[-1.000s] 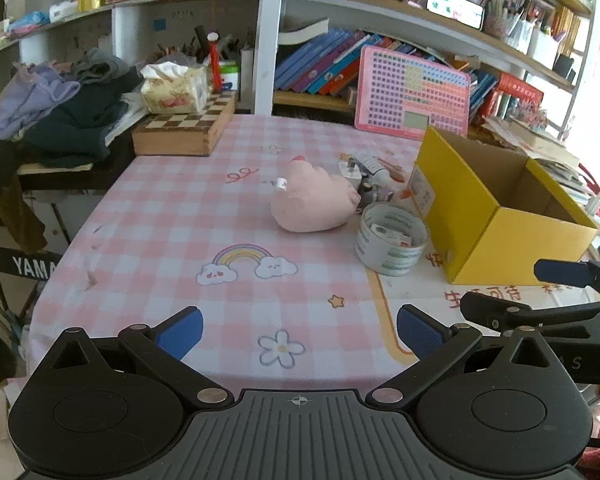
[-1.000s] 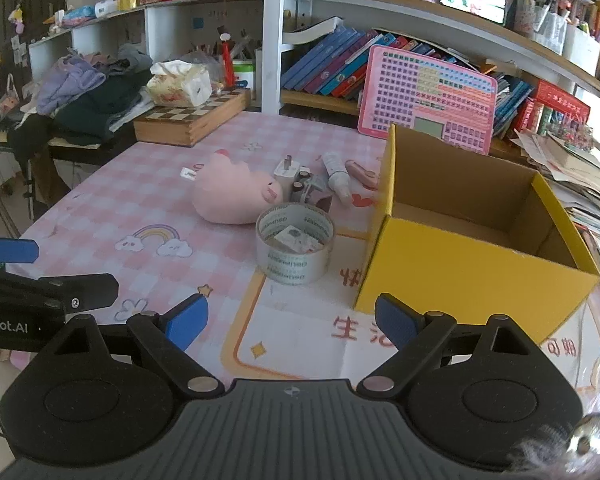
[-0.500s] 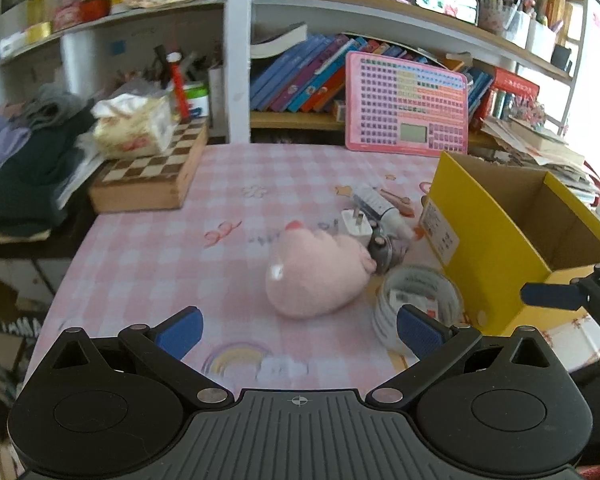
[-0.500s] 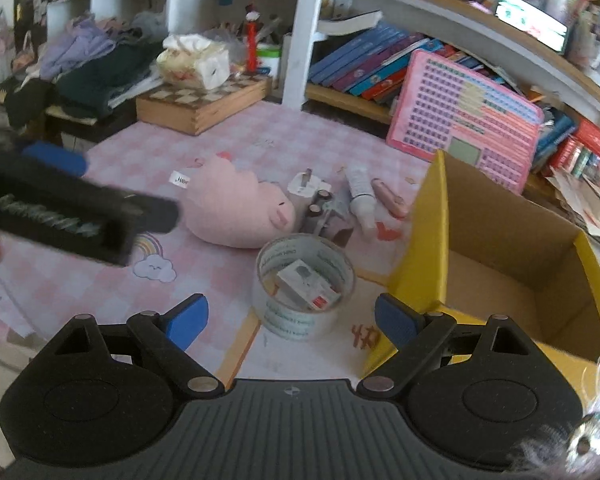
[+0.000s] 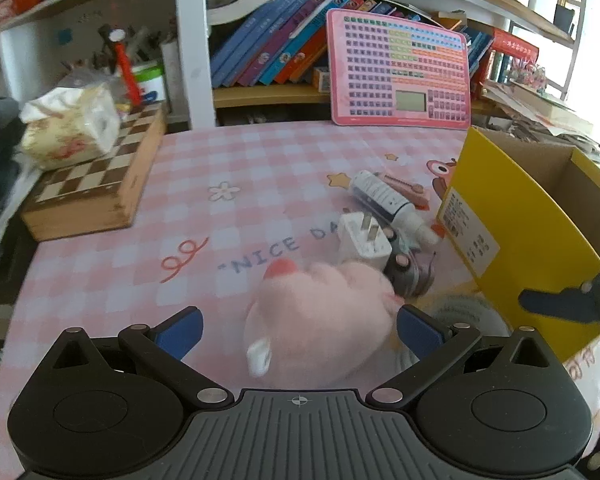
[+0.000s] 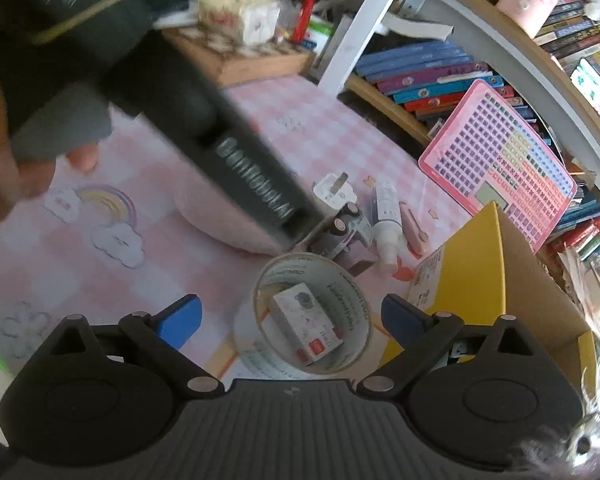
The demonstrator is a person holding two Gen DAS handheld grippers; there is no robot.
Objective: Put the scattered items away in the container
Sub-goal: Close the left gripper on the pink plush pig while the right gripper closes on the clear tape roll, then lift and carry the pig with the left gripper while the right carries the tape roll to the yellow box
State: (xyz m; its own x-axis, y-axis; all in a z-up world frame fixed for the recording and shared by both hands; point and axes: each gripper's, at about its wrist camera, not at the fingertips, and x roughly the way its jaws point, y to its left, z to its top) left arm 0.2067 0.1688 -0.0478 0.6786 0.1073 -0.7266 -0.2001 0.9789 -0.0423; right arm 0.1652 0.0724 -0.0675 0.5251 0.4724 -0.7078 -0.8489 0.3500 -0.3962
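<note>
Closing in since a second ago, the left gripper (image 5: pixel 298 330) now straddles the pink plush (image 5: pixel 320 320), jaws wide, nothing grasped. The right gripper (image 6: pixel 290 318), jaws just widened, brackets the tape roll (image 6: pixel 304 320); the yellow box (image 6: pixel 476 276) sits right of frame, so grasps look imminent.

Bright daylight right; fisheye warp, motion blur.

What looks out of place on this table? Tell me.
A small box sits inside the roll of tape, an odd spot for it. A charger plug, tube and pink soft toy lie jumbled beside the yellow box rather than in it.
</note>
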